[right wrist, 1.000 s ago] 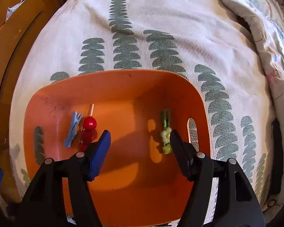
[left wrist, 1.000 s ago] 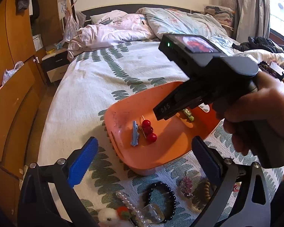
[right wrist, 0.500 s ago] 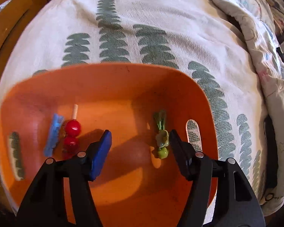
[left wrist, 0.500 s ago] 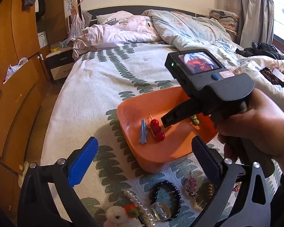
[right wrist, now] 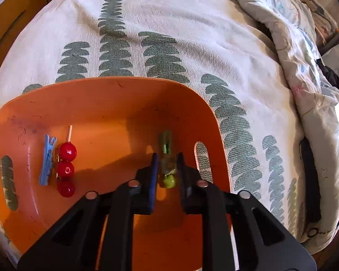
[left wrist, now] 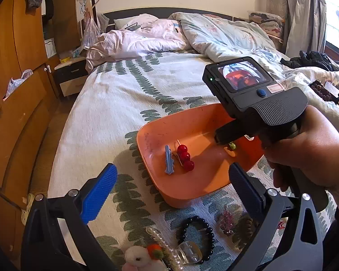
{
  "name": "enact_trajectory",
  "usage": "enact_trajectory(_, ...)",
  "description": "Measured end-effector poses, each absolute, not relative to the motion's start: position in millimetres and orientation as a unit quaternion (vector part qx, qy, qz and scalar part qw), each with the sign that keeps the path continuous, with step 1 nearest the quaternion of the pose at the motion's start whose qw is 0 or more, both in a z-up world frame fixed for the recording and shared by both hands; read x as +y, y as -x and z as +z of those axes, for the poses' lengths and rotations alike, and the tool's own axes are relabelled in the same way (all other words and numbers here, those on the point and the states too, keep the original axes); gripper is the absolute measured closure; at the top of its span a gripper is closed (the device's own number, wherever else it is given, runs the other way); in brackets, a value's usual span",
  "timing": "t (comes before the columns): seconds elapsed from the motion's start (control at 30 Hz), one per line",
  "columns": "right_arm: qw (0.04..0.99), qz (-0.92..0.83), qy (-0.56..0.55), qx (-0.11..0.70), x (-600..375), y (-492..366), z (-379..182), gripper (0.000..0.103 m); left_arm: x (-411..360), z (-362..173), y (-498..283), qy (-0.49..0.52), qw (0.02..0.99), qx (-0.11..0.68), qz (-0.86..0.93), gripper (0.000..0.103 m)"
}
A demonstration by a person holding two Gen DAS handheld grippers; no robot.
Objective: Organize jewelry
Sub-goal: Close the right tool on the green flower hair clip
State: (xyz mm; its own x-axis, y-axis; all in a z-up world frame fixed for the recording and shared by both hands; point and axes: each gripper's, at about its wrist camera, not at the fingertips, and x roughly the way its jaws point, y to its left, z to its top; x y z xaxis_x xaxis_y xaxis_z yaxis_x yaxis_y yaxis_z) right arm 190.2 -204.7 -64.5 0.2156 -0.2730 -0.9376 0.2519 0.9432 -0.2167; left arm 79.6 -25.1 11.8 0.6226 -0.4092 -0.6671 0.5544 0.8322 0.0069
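Here the right gripper, closing on the green clip near the orange tray's right edge, could pinch off-centre and flick it out.

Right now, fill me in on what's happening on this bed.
A person is sorting jewelry into an orange tray on the bed. The right gripper is inside the tray, its jaws closing around a green flower hair clip. A blue clip and red bead clip already lie there. The left gripper hangs open over pieces outside the tray.
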Motion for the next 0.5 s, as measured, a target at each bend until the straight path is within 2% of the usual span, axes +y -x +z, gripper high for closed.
enact_trajectory(0.33, 0.785, -0.161, 0.043, 0.597, -192, -192, -76, 0.085, -26, 11, -80, -0.103, 0.894, 0.343, -0.271, 0.005)
enact_trajectory(0.5, 0.781, -0.165, 0.027, 0.601, -195, -193, -74, 0.085, -25, 12, -79, -0.1, 0.894, 0.342, -0.273, 0.005)
